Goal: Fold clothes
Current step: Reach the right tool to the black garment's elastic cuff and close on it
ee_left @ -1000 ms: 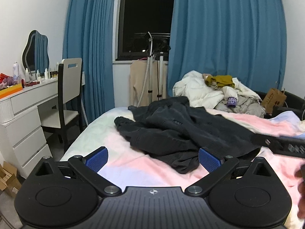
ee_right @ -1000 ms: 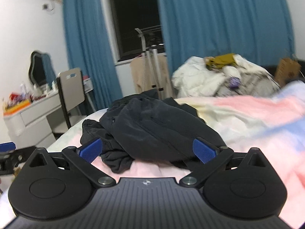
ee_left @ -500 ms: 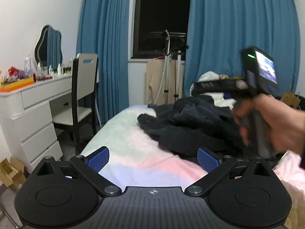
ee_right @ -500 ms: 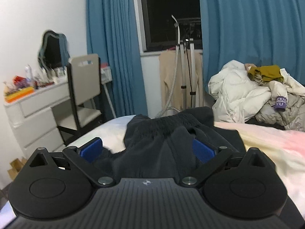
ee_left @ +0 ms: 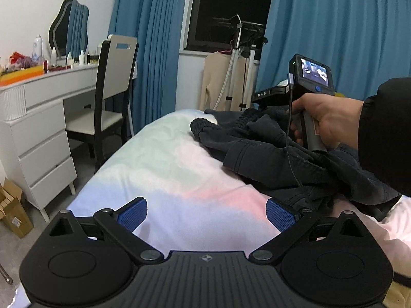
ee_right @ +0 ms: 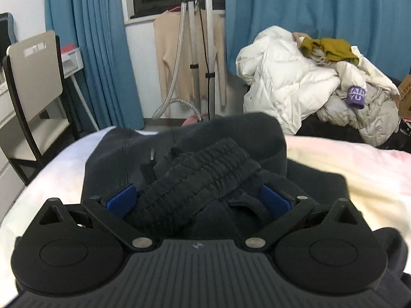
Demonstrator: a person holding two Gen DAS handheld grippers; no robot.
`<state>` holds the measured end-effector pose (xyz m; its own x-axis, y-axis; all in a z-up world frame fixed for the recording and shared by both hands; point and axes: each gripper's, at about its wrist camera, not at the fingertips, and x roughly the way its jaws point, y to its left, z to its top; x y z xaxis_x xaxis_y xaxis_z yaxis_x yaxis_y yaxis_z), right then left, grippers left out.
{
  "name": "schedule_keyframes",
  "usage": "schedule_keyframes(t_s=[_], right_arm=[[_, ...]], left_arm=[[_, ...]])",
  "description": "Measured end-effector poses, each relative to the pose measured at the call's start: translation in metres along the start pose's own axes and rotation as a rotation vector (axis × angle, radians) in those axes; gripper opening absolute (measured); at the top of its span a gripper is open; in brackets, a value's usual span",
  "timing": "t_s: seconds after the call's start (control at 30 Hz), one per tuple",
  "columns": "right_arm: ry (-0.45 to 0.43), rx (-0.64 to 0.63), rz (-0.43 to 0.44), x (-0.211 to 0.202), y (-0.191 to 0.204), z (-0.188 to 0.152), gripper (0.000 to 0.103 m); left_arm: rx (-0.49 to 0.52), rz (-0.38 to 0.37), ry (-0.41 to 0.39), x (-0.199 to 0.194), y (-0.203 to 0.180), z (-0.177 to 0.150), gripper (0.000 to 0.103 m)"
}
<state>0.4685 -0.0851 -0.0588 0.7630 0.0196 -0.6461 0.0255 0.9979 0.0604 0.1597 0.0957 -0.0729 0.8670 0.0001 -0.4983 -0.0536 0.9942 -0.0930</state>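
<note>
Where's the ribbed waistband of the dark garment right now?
In the right wrist view the ribbed waistband lies between the open right gripper's fingers, on the dark garment at the bed's far end.

We see open bedsheet (ee_left: 164, 169) ahead of the left gripper (ee_left: 205, 214), while the dark garment (ee_left: 282, 159) and the person's right hand (ee_left: 326, 120) block its right, and the chair (ee_left: 108, 97) crowds the bed's left edge.
</note>
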Motion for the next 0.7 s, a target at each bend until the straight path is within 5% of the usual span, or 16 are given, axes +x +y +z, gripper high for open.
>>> schedule_keyframes(t_s=[0.07,0.13,0.2,0.33,0.7], right_arm=[[0.026,-0.006,-0.002,0.006,0.001,-0.005,0.101],[0.052,0.009,0.0,0.009,-0.003,-0.008,0.088],[0.061,0.011,-0.007,0.006,-0.008,-0.011,0.06],[0.044,0.051,0.048,-0.017,-0.023,-0.015,0.033],[-0.178,0.16,0.241,-0.179,-0.084,-0.044,0.022]], left_arm=[[0.002,0.0,0.003,0.001,0.0,-0.001,0.1],[0.004,0.001,0.003,0.001,-0.001,-0.002,0.1],[0.004,0.001,0.0,0.0,-0.002,-0.002,0.1],[0.014,0.015,-0.024,-0.001,-0.004,-0.002,0.1],[-0.017,0.006,-0.16,-0.026,-0.005,0.008,0.1]])
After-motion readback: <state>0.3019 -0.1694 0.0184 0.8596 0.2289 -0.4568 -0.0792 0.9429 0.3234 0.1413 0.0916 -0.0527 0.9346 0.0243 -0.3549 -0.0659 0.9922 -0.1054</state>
